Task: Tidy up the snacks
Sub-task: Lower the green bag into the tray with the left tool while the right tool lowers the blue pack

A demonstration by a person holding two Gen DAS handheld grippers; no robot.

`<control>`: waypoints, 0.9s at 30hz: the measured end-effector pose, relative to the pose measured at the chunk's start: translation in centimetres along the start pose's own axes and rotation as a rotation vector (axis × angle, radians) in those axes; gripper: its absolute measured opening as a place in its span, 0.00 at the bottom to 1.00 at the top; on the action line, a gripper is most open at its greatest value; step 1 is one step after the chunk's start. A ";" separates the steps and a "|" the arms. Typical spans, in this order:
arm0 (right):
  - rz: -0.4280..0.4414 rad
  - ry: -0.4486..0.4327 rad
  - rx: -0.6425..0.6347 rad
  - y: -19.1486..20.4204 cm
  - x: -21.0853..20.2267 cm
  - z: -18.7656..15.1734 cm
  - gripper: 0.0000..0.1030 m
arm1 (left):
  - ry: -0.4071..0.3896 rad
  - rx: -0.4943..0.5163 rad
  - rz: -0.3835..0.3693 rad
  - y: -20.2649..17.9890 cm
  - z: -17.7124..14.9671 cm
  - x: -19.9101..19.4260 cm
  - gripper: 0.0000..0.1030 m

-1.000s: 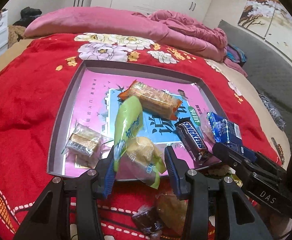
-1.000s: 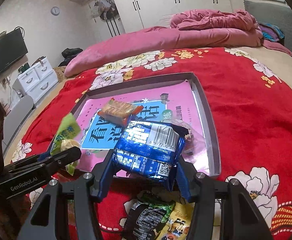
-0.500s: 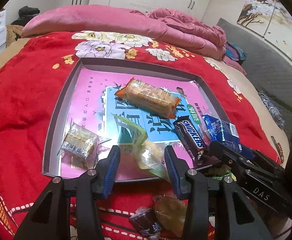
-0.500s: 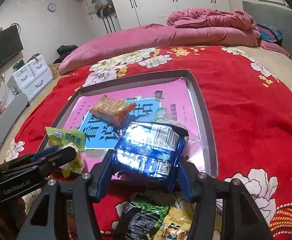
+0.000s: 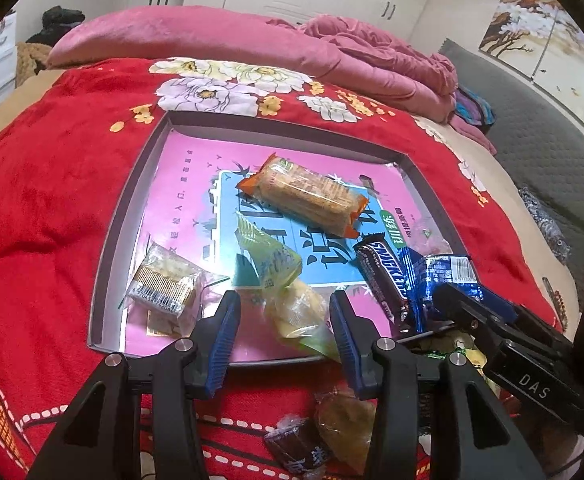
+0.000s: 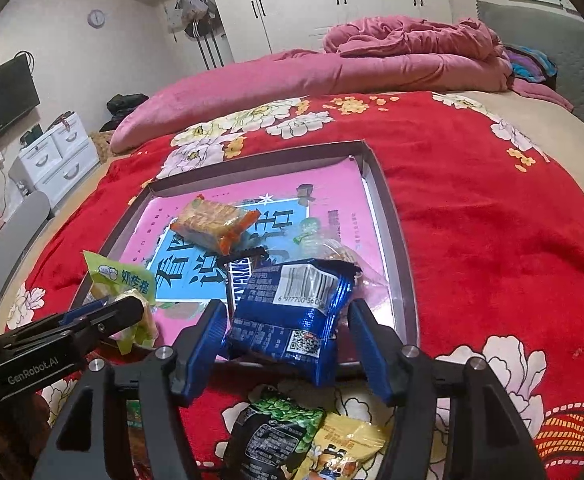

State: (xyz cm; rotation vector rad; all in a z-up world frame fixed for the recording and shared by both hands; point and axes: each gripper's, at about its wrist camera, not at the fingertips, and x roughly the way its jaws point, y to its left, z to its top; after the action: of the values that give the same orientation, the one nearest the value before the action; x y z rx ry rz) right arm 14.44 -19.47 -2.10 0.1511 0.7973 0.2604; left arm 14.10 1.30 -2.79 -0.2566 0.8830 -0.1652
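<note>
A shallow grey tray (image 5: 131,196) with a pink and blue lining lay on the bed. In it were an orange cracker pack (image 5: 306,196), a clear wafer packet (image 5: 163,280), a green-topped bun bag (image 5: 279,280), a dark chocolate bar (image 5: 384,276) and a crinkled blue packet (image 6: 292,308).

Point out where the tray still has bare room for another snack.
Free: the tray's far-left pink floor, between its left wall, far wall and the orange cracker pack. Crowded: the near edge, with the wafer pack, green-wrapped pastry, Snickers bar and blue packet.
</note>
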 end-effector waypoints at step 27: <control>0.023 -0.075 0.041 -1.2 -1.8 0.6 0.67 | -0.022 -0.064 -0.031 1.4 0.3 -1.0 0.62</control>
State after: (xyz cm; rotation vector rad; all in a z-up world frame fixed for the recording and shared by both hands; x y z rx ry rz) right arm 13.84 -21.13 -0.69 0.2078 0.7266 0.2590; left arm 13.81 2.90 -2.27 -0.3318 0.8632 -0.1629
